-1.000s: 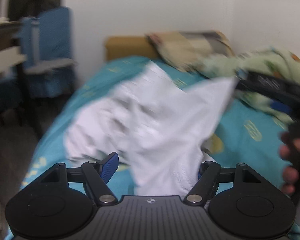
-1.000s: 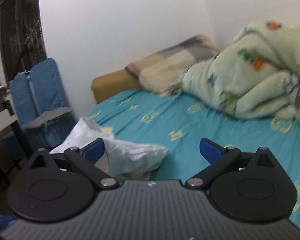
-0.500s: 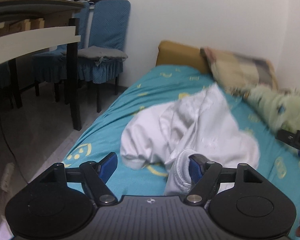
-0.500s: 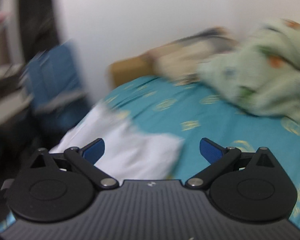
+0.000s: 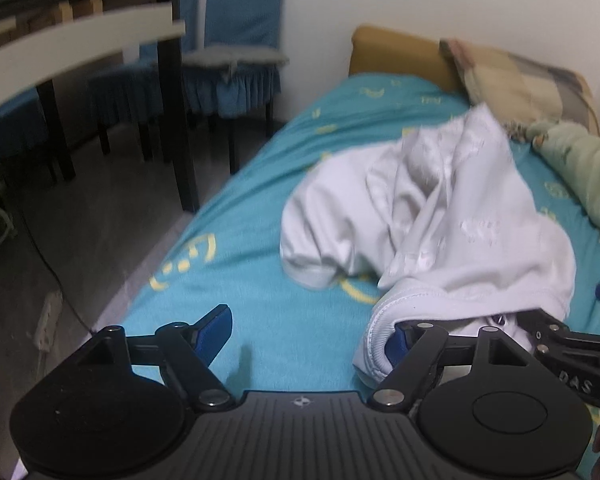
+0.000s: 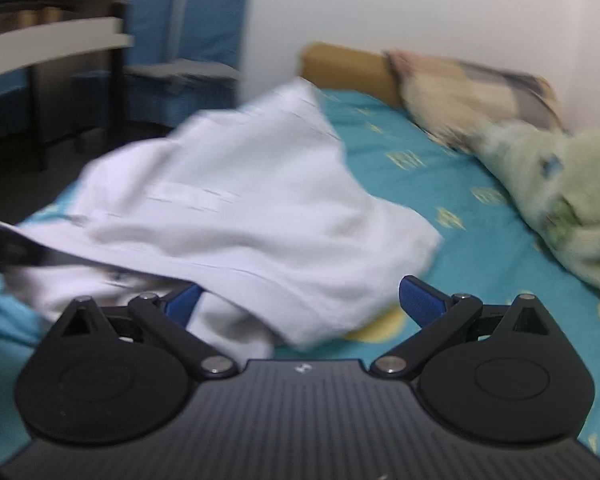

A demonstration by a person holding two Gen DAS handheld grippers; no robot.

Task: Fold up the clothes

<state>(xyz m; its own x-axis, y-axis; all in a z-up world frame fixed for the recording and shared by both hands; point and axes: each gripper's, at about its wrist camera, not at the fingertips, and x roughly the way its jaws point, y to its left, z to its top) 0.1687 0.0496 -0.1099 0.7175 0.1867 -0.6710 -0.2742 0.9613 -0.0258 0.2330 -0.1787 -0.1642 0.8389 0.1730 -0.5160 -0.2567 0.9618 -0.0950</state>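
Note:
A crumpled white garment (image 5: 428, 216) lies on the teal bedsheet (image 5: 260, 208). My left gripper (image 5: 308, 334) is open low over the sheet; the garment's ribbed hem drapes over its right finger. My right gripper (image 6: 300, 300) is open just above the bed, and the white garment (image 6: 228, 204) lies across its left finger and into the gap between the fingers. The right gripper's black body also shows at the right edge of the left wrist view (image 5: 572, 348), under the garment's edge.
A light green blanket (image 6: 560, 184) is piled at the right side of the bed. A patterned pillow (image 5: 516, 76) lies against the yellow headboard (image 5: 396, 52). Blue-covered chairs (image 5: 236, 36) and a table (image 5: 76, 48) stand left of the bed.
The garment has dropped from a lifted spread onto the bed. Both grippers have come down close to the sheet at its near edge, and the right one has swung left toward it.

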